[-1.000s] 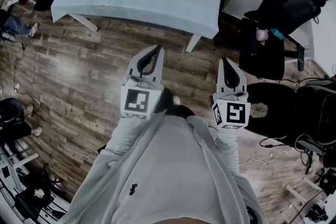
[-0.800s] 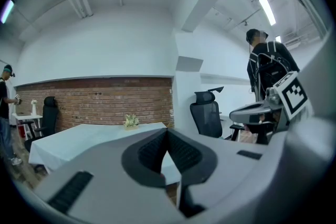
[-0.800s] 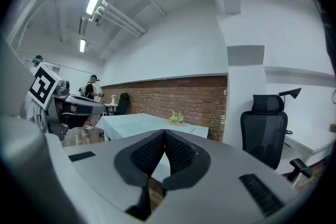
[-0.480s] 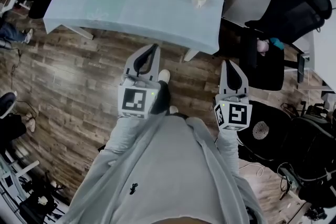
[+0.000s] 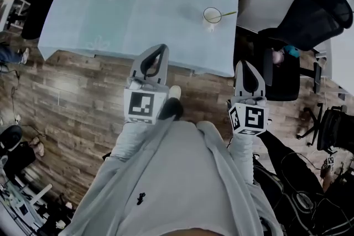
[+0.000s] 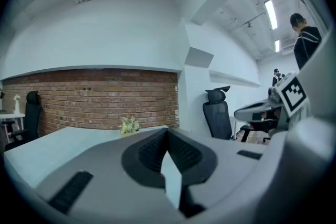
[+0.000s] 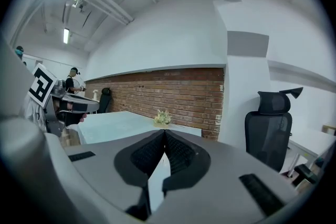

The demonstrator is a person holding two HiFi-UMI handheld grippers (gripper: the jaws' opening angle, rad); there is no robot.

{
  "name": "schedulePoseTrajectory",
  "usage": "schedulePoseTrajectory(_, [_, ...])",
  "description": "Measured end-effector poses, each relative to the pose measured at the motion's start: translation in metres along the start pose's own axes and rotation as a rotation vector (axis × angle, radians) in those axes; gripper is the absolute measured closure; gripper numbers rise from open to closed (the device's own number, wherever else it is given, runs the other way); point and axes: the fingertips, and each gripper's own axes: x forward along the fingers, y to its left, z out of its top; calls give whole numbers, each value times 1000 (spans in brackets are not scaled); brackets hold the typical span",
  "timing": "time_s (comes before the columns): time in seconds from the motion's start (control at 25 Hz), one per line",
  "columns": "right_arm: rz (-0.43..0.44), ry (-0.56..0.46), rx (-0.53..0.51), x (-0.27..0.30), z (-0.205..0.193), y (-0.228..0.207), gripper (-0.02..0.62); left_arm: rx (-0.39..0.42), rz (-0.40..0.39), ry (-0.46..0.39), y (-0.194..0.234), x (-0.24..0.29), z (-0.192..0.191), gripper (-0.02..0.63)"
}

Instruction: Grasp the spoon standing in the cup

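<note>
Left gripper [image 5: 160, 50] and right gripper [image 5: 245, 64], both closed and empty, are nearer the table [image 5: 110, 19] than before; the cup [image 5: 211, 15] with its spoon [image 5: 225, 15] looms closer.

I see spoon [image 5: 225, 14] in cup [image 5: 211, 21], counter [image 5: 138, 8] rt side; chair [image 5: 310, 19] further rt; my L tongs [image 5: 160, 50] & R tongs [image 5: 244, 63] at near edge.

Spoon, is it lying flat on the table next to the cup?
No, the spoon stands inside the cup, its handle leaning out over the rim.
</note>
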Motion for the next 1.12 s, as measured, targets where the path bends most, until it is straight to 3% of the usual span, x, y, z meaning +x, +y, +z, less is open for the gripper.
schedulePoseTrajectory(0.56, [-49, 78, 30, 59, -9, 2, 580, -26, -69, 48, 41, 54, -20, 588])
schedulePoseTrajectory(1.12, [25, 67, 28, 138, -6, -52, 580, -47, 2, 40, 49, 140, 0, 588])
